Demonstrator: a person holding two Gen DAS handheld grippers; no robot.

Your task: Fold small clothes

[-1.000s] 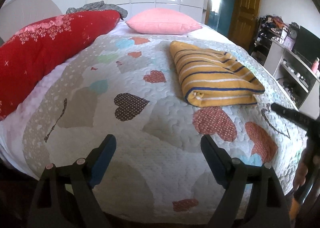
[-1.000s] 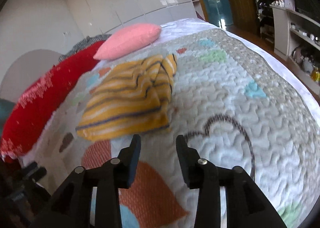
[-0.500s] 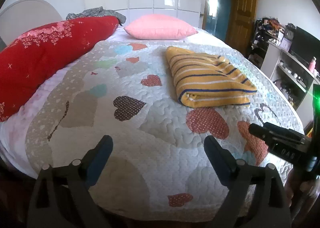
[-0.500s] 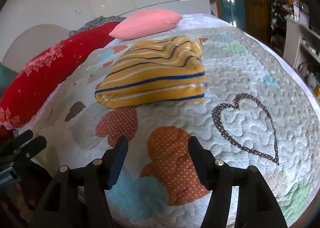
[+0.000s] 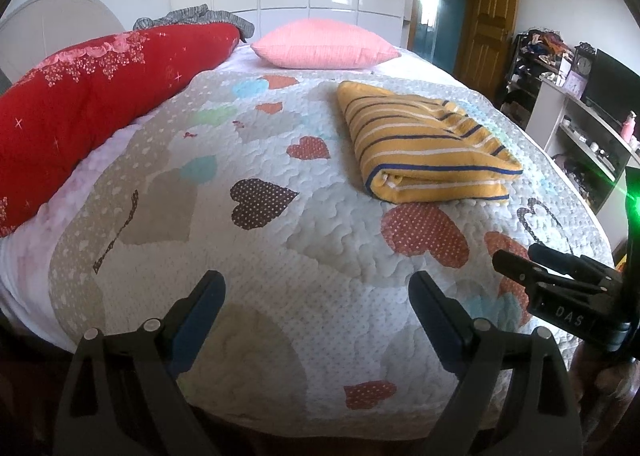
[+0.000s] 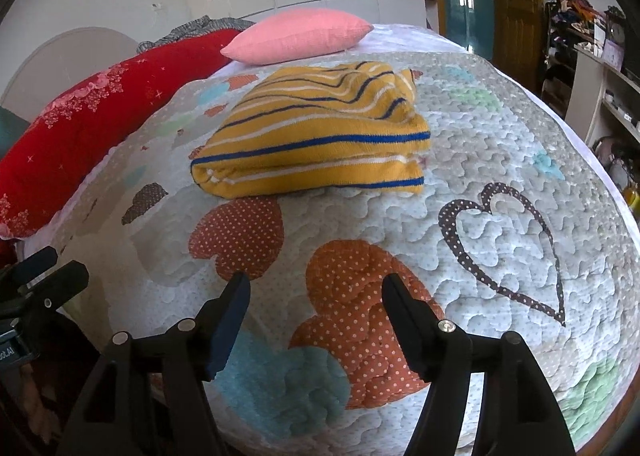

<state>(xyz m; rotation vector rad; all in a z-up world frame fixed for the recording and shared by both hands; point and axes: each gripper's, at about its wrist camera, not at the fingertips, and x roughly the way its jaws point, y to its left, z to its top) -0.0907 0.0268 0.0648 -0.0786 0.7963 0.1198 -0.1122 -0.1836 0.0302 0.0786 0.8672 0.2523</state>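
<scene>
Our left gripper (image 5: 316,308) and right gripper (image 6: 316,312) hover, jaws open, empty; careless nudging could unravel the folded striped garment (image 6: 316,135).

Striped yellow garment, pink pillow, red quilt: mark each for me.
striped yellow garment (image 6: 316,135), right wrist view, top folded layer.
pink pillow (image 5: 324,43), left wrist view, middle of its face.
red quilt (image 5: 92,95), left wrist view, middle of the roll.
</scene>
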